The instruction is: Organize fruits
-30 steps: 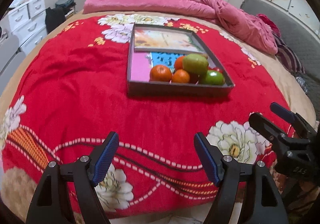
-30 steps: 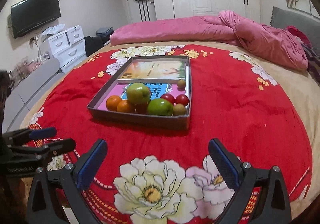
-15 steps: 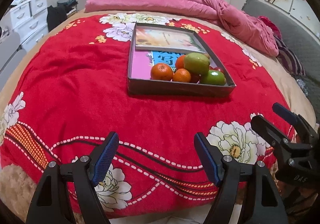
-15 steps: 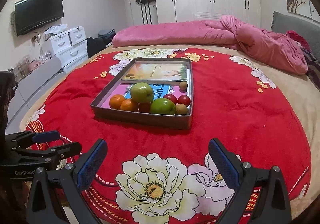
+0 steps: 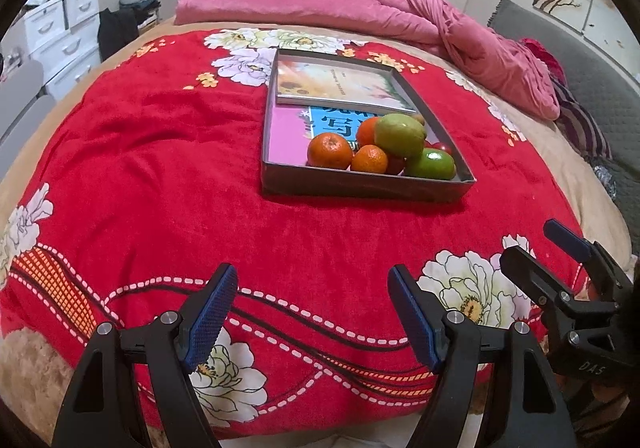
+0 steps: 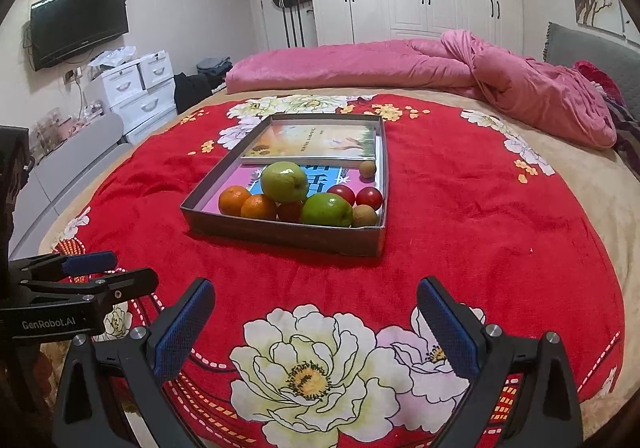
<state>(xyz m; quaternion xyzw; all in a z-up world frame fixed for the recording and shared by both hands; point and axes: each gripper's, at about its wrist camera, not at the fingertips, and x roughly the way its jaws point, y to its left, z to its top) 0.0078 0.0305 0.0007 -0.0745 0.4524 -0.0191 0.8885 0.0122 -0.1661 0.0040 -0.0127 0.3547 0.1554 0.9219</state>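
Both your tools hang low over the near edge of the bed (image 6: 500,232), well short of the fruit. Your left hand-held gripper (image 5: 310,312) has its blue pads spread wide with nothing between them, and your right hand-held gripper (image 6: 316,328) is spread just as wide and is also empty.

All the fruit sits in the grey tray (image 6: 280,234) at the centre of both frames, bunched in its near end, with a book (image 6: 316,140) lying across the far end. In the right wrist view, two oranges (image 6: 234,200) sit at the left of the pile, with a pale green apple (image 6: 285,181) riding on top of the fruit beneath it. A darker green apple (image 6: 326,209) sits lower, two small red fruits (image 6: 369,197) just behind it, and a small brown fruit (image 6: 364,215) in the near right corner. Another brown one (image 6: 367,169) lies apart, near the book.

Whether this heap is sorted or waiting to be sorted, the pictures do not settle.

The apples look firm, smooth and fairly heavy, so close across the widest part. The top one is perched and likely to roll. The oranges should give a little and grip well. The small red ones are probably soft-skinned and slippery, so pinch gently. The tray rests on soft bedding and may tilt under pressure.
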